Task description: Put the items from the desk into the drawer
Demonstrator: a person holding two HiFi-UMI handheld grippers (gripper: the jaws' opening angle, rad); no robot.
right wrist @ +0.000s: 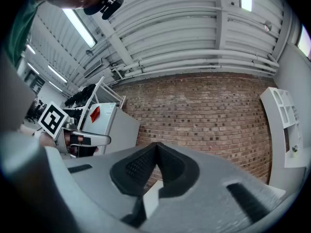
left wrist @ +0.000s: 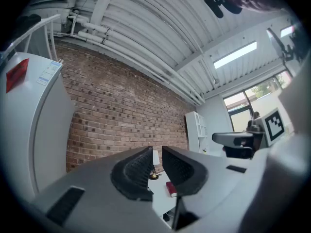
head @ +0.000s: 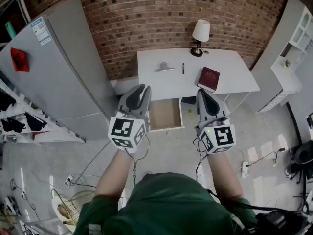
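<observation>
Ahead of my jaws I count one lamp [head: 200,33], one red book [head: 208,79], one pen [head: 183,68], one clip [head: 164,67] and one open drawer [head: 165,114].

My left gripper [head: 143,89] and right gripper [head: 203,93] flank the open wooden drawer [head: 165,114]. Beyond the right one lies a dark red book [head: 209,79].

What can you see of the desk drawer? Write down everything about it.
The drawer stands pulled open from under the front edge of the white desk, toward the person. It is a shallow box, pale and wood-coloured inside, with a white front panel. It looks empty: nothing from the desk lies in it yet, and nothing is seen touching it.
</observation>
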